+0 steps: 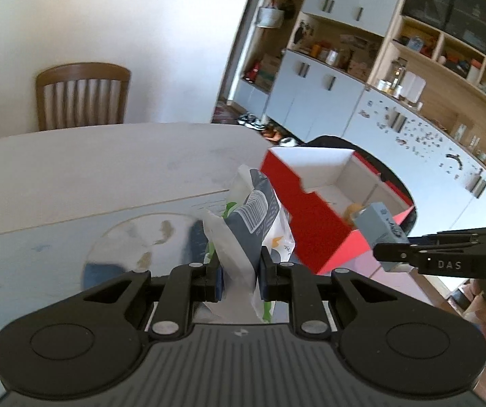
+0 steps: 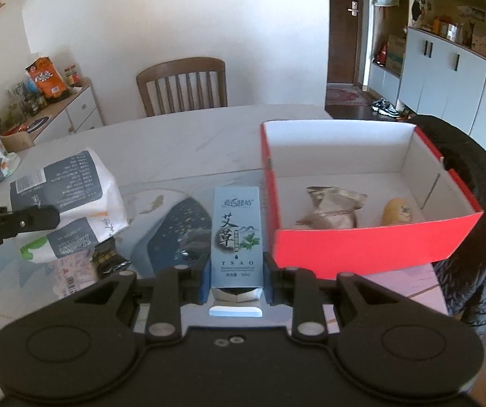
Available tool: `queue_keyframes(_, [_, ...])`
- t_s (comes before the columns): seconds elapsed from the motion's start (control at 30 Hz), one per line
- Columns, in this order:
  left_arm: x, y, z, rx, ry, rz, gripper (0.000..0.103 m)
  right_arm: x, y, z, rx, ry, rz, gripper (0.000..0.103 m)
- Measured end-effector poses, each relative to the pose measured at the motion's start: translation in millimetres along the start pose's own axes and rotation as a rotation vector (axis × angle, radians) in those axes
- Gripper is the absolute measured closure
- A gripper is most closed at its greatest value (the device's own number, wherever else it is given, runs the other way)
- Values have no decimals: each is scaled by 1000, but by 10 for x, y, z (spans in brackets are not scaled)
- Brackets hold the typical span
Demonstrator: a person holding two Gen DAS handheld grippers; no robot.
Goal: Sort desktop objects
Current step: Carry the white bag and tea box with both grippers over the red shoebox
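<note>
You see a box (image 2: pixel 372 240) red outside and white inside, a pale blue carton (image 2: pixel 237 234) printed with dark characters and a green leaf, a white bag (image 2: pixel 73 196) with navy panels and a barcode, and a brown chair (image 2: pixel 182 84).

Your bench (image 2: pixel 182 142) is pale, with a printed mat (image 2: pixel 161 210) over its near part. The red box (image 2: pixel 372 244) sits at its right edge; a small dark packet (image 2: pixel 109 257) and a pink pack (image 2: pixel 71 273) lie toward the near left.
</note>
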State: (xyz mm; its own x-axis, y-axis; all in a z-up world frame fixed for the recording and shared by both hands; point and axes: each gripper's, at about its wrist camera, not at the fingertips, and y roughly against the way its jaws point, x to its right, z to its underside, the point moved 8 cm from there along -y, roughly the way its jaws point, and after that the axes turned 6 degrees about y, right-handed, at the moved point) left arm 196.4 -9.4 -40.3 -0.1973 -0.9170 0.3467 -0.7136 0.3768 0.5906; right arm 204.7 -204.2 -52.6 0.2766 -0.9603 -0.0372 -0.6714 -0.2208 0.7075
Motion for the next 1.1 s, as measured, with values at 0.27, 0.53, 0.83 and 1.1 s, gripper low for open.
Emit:
queue_keyframes(0.27, [410,-236,-119,-20,-42,50,85,328,81,-28,2,-29,0,75])
queue_keyframes(0.53, [802,-423,-258,-13,-98,89,85,684,102,-99,1,-33,19,75])
queue_keyframes(0.83, [1193,-745,-373,-32,-136,114,85,1047,59,-197,2,-14,47,75])
queue_keyframes(1.1, [1443,-1101,-409,-63,-158,113,85,1318,-46,-266,-4,8,53,75])
